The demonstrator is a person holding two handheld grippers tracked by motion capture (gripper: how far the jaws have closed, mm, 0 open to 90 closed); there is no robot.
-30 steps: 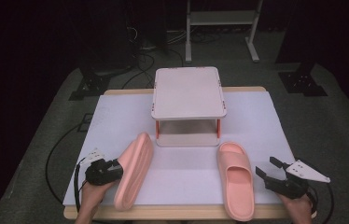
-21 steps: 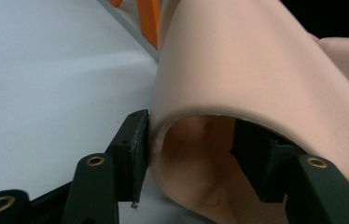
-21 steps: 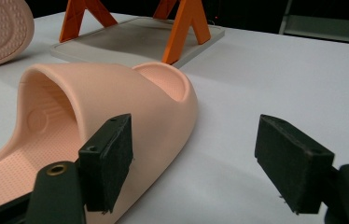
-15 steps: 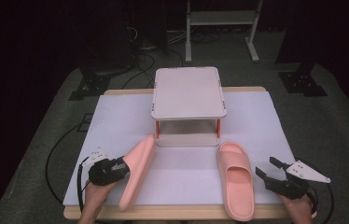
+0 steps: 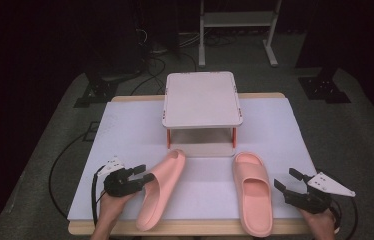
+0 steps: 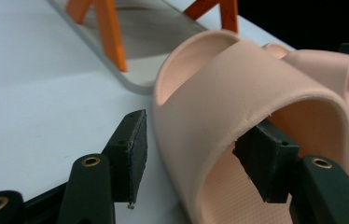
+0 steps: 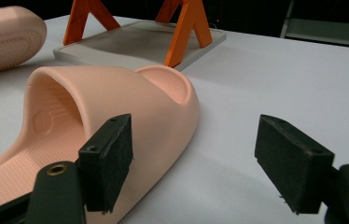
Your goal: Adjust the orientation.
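Two pink slippers lie on the white table cover in front of a small rack. The left slipper rests angled, its toe near the rack's foot. My left gripper straddles its strap wall: one pad sits inside under the strap, the other stands a small gap off the outside. Its jaws have just been opening, so nothing is pressed. The right slipper lies flat. My right gripper stands open just right of it, with only bare table between its pads.
The rack has a pale top shelf, orange legs and a grey base board on the table. Cables trail off the table's left edge. A metal stand and dark equipment stand on the floor behind.
The left slipper and my left gripper have shifted right, toward the rack's foot, and the gripper's jaws have spread a little. The right gripper and right slipper stayed put.
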